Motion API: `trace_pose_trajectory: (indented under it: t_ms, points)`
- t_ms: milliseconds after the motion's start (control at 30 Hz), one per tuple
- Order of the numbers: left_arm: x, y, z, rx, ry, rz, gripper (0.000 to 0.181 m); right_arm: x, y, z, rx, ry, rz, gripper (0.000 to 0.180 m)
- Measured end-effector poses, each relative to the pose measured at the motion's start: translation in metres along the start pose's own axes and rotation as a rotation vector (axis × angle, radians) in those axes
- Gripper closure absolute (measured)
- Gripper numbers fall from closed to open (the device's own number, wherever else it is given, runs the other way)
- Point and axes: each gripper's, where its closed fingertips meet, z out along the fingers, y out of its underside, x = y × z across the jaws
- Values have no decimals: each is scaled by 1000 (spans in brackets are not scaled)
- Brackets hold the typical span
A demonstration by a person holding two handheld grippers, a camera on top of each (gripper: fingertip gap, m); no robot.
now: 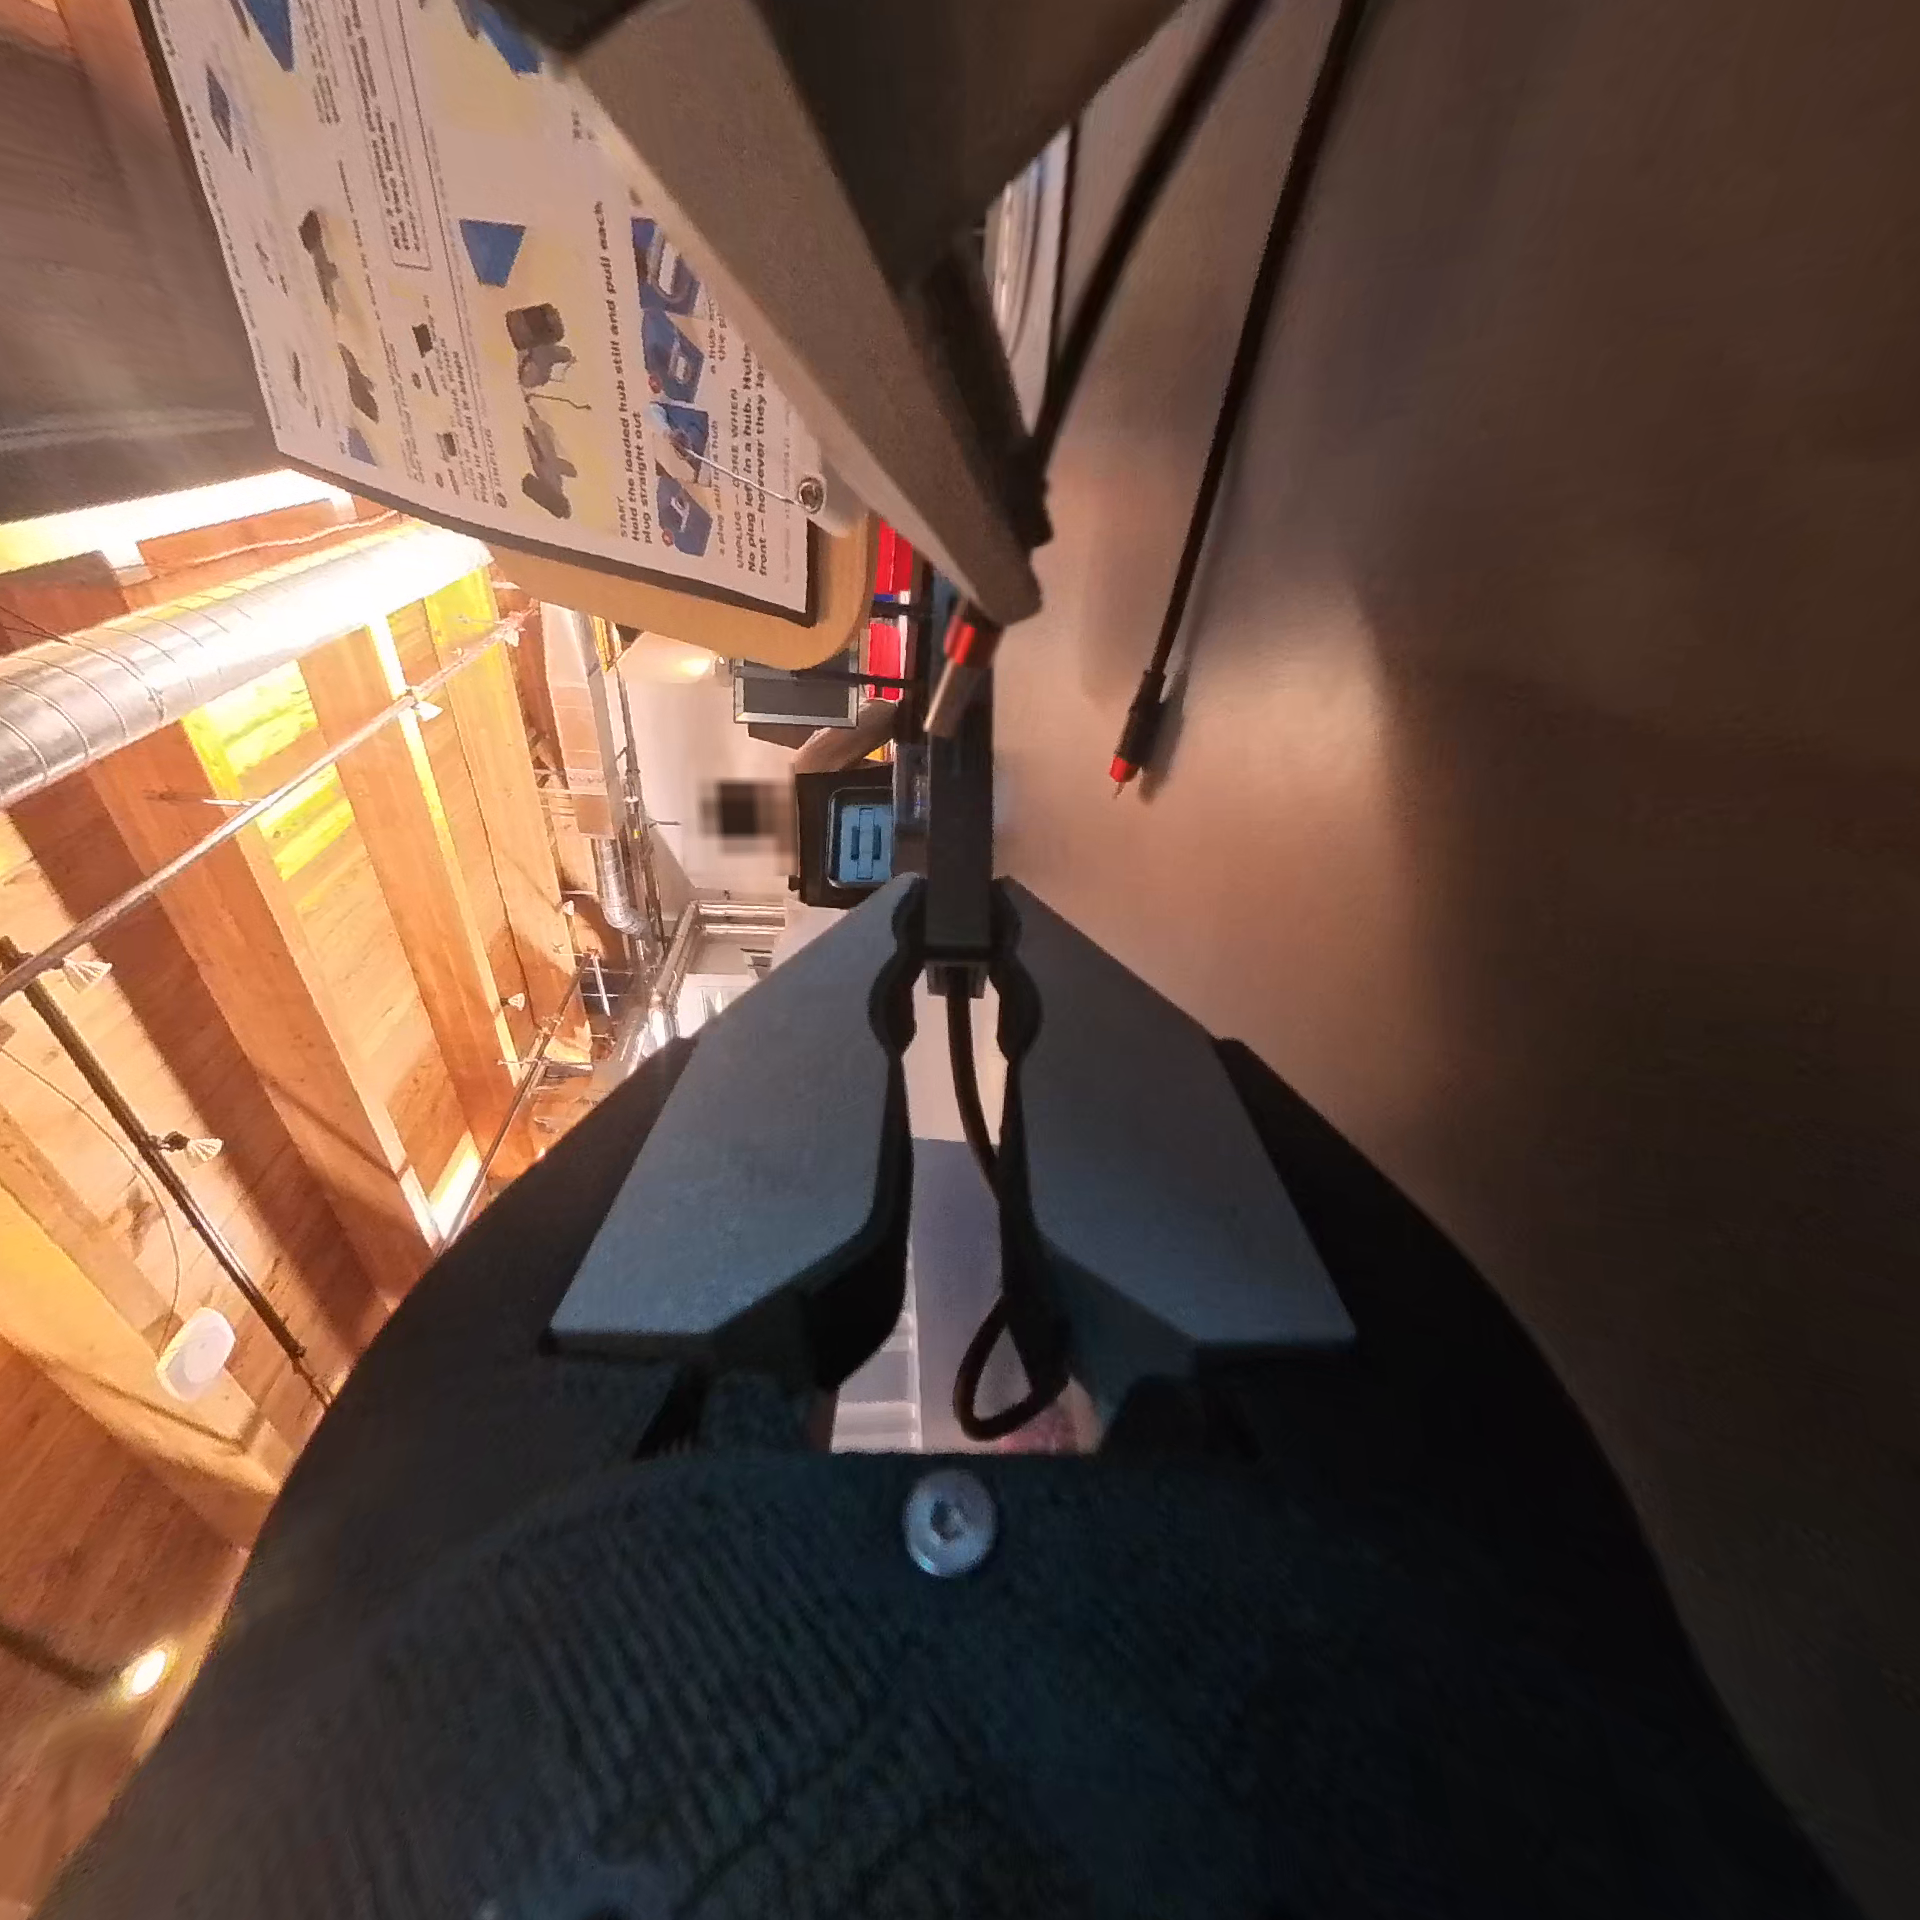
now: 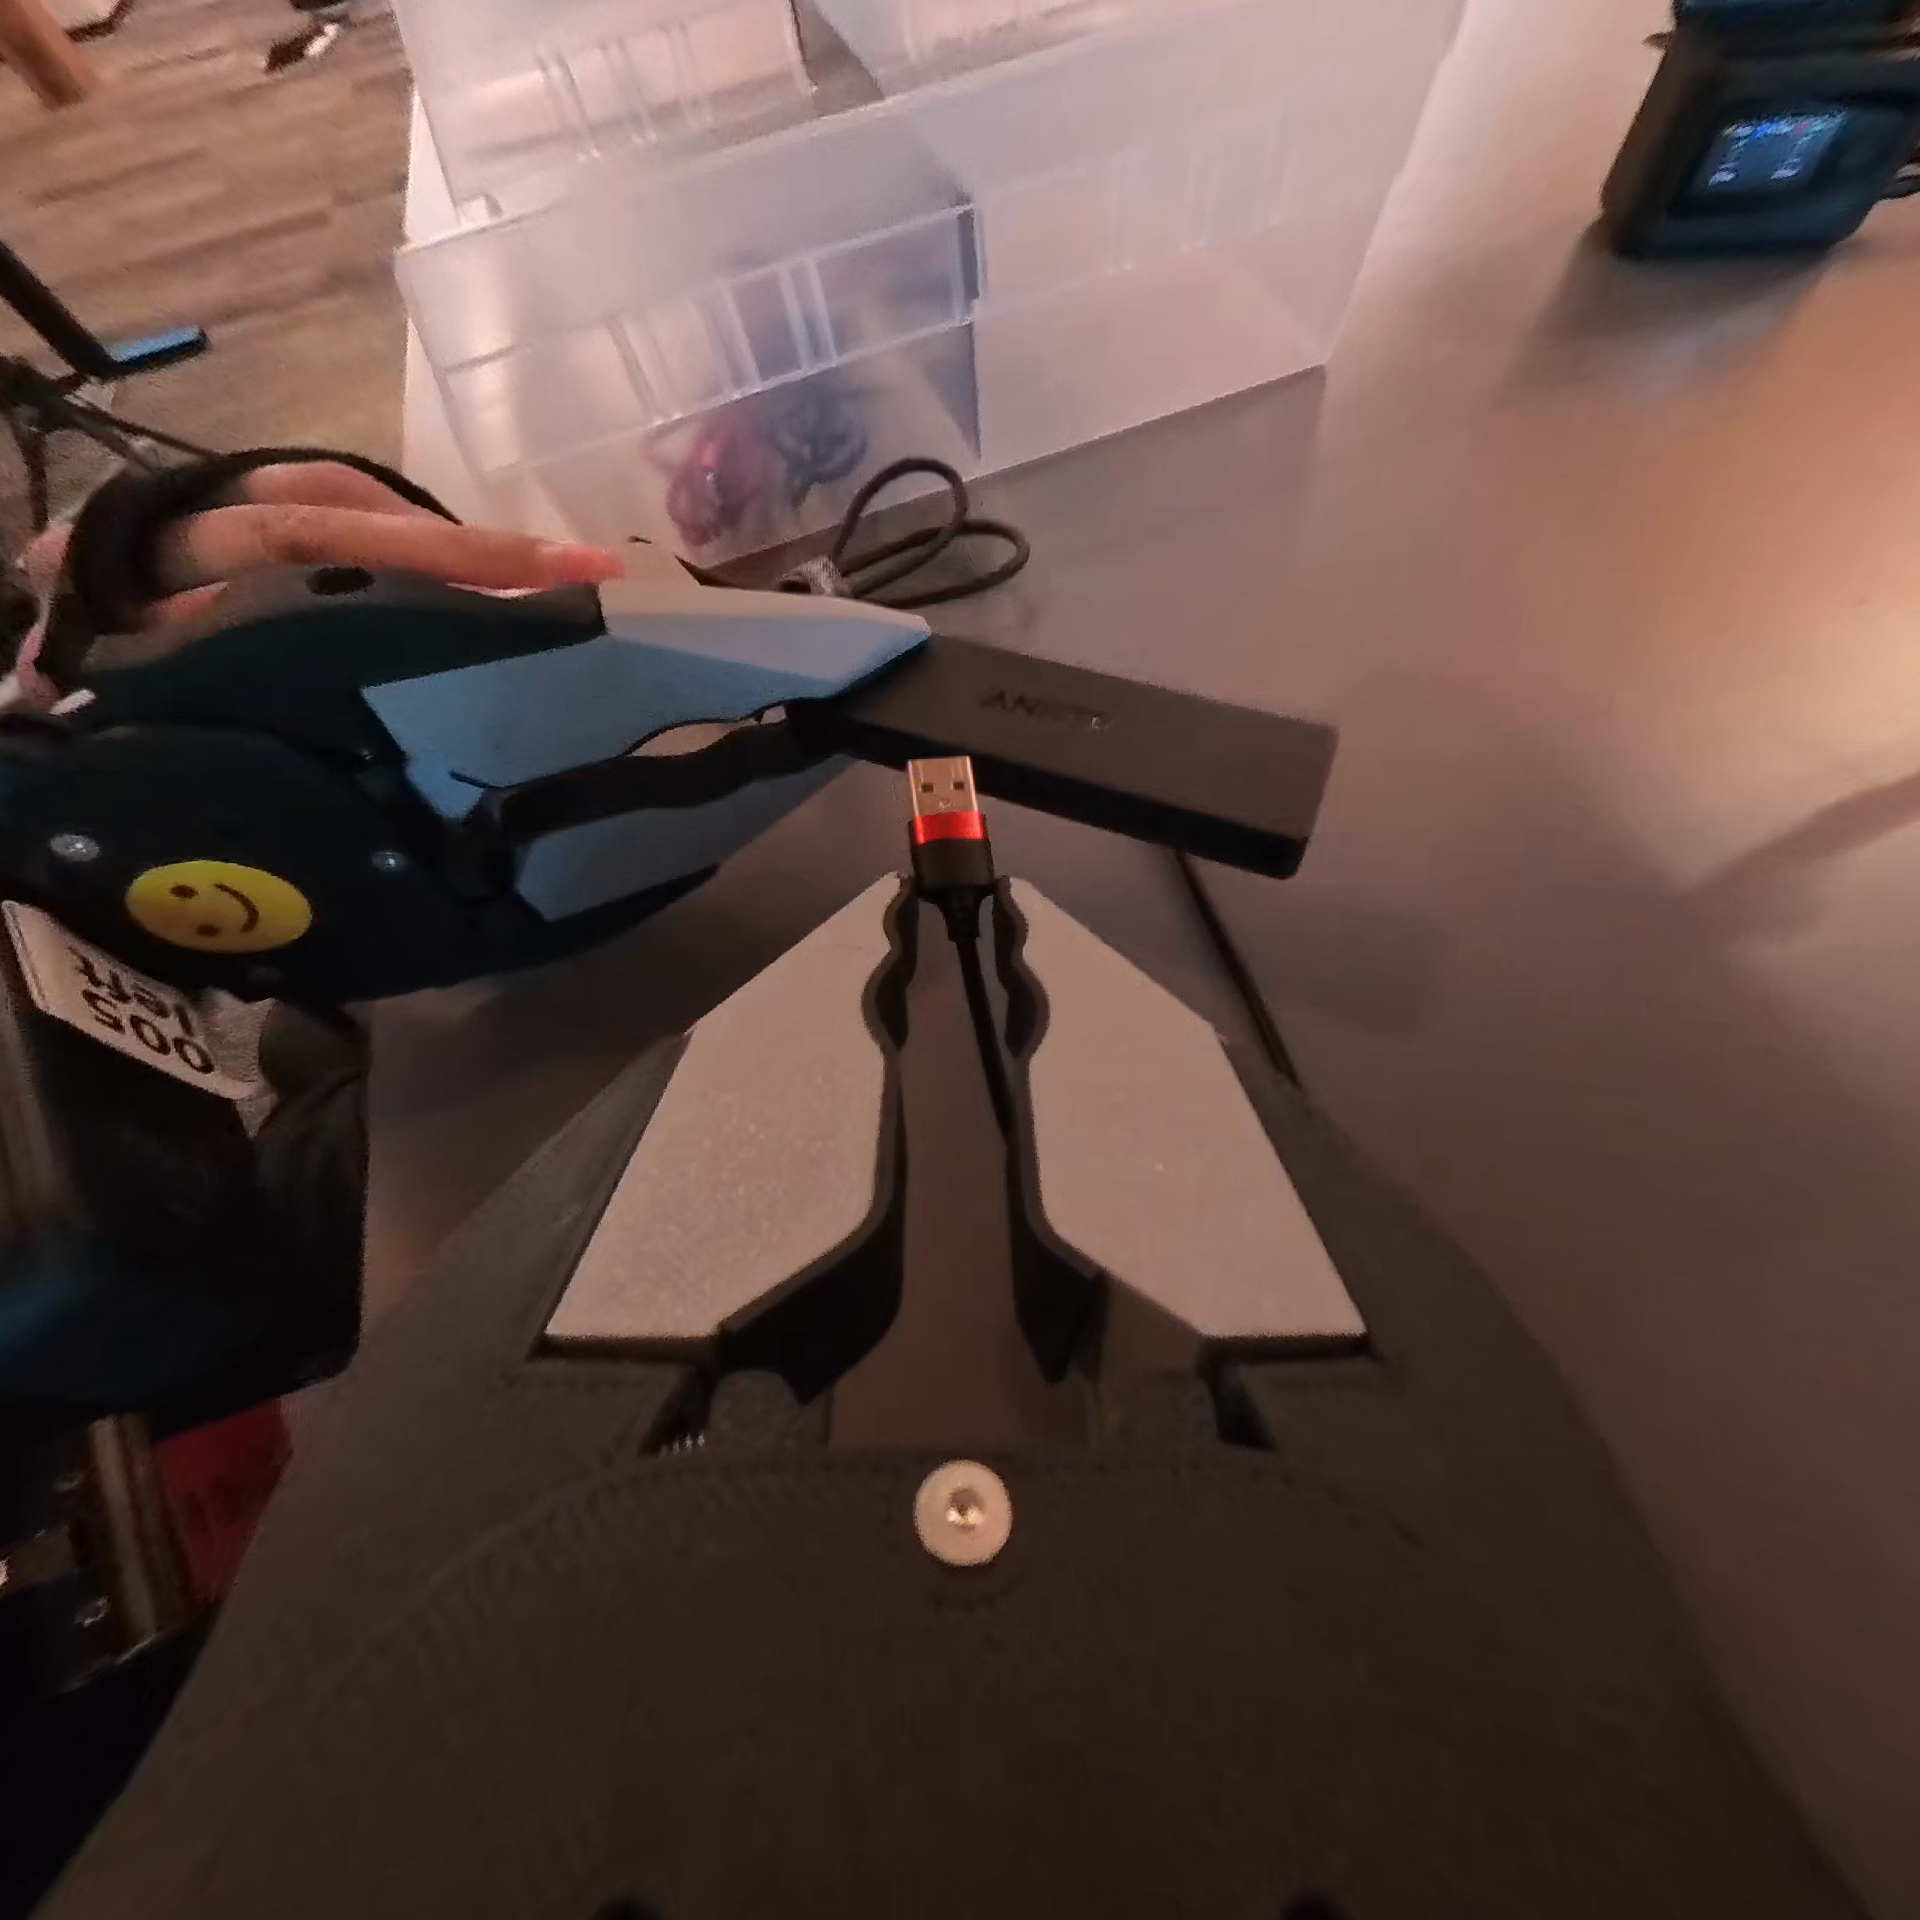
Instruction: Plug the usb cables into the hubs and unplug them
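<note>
So the whole thing right now comes down to lining up one plug with one slot. The right gripper (image 2: 954,896) has its jaws pinched on the black collar of a USB cable (image 2: 979,1023), with the red-banded plug (image 2: 943,805) sticking straight out ahead of the fingertips, metal end pointing at the long side face of the black hub (image 2: 1091,753). The hub's long axis runs crosswise to the plug, slanting from the left down to the right, and it's lifted off the grey table (image 2: 1558,727), held at its left end by the left gripper (image 2: 831,691), jaws clamped on that end. The plug tip is just short of the hub's side, not in yet as far as I can tell. From the left wrist view the hub (image 1: 956,831) shows edge-on, with its own short black lead (image 1: 987,1195) looping back between the fingers, and the plug (image 1: 951,696) coming in from the far side. Hard part: I can't actually make out the port openings on the hub, that side face is dark and in shadow, so whether the plug is lined up with a slot is a guess. Another red-tipped cable (image 1: 1143,717) lies loose on the table, and there's a frosted plastic bin (image 2: 727,343) behind with more cables in it, blurry.
</note>
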Motion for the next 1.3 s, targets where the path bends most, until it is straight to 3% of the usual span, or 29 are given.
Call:
trace_pose_trajectory:
  t_ms: [367, 467, 733, 833, 1100, 1300]
  points:
    - [0, -17, -11, 90, -4, -1, 173, 5, 9, 6, -54, 46, -39, 167]
    - [13, -10, -3, 42, 79, -21, 173, 3, 9, 4, -55, 27, -46, 168]
    - [16, -2, 3, 5, 75, 16, 173, 10, 41, 14, -233, 64, -56, 167]
    - [15, -3, 2, 13, 73, 12, 173, 3, 40, 13, -220, 12, -61, 167]
    - [17, -2, 2, 12, 78, 11, 173, 8, 45, 9, -240, 36, -187, 153]
    - [18, -2, 2, 15, 82, 11, 173, 17, 41, 3, -240, 134, -339, 152]
